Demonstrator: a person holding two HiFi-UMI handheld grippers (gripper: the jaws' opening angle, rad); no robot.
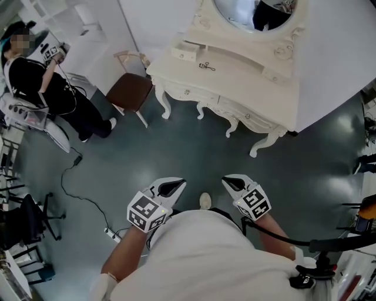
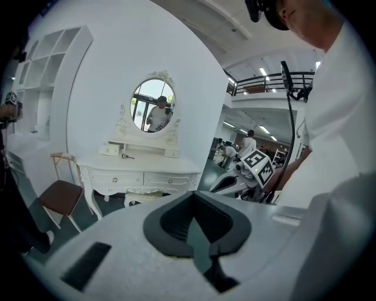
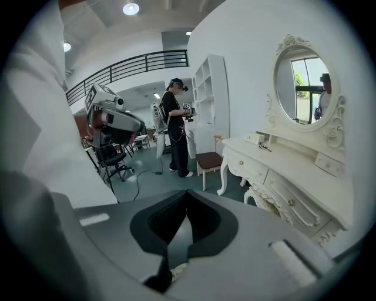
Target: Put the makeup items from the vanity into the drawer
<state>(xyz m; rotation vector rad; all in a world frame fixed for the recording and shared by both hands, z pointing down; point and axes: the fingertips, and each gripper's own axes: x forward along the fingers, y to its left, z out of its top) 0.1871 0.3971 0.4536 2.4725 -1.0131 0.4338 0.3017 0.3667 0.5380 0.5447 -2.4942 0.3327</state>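
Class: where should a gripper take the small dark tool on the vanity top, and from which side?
Probably across the narrow width of the small dark tool, coming down from above at the front. It lies flat on the vanity top, and the raised shelf and mirror close off the back. Its exact shape is too small to tell.

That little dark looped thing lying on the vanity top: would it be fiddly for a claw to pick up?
Probably fiddly: the small dark looped item lies flat and thin on the vanity top, leaving little to pinch. It looks stiff and light, so it may skid on the smooth white surface if nudged.
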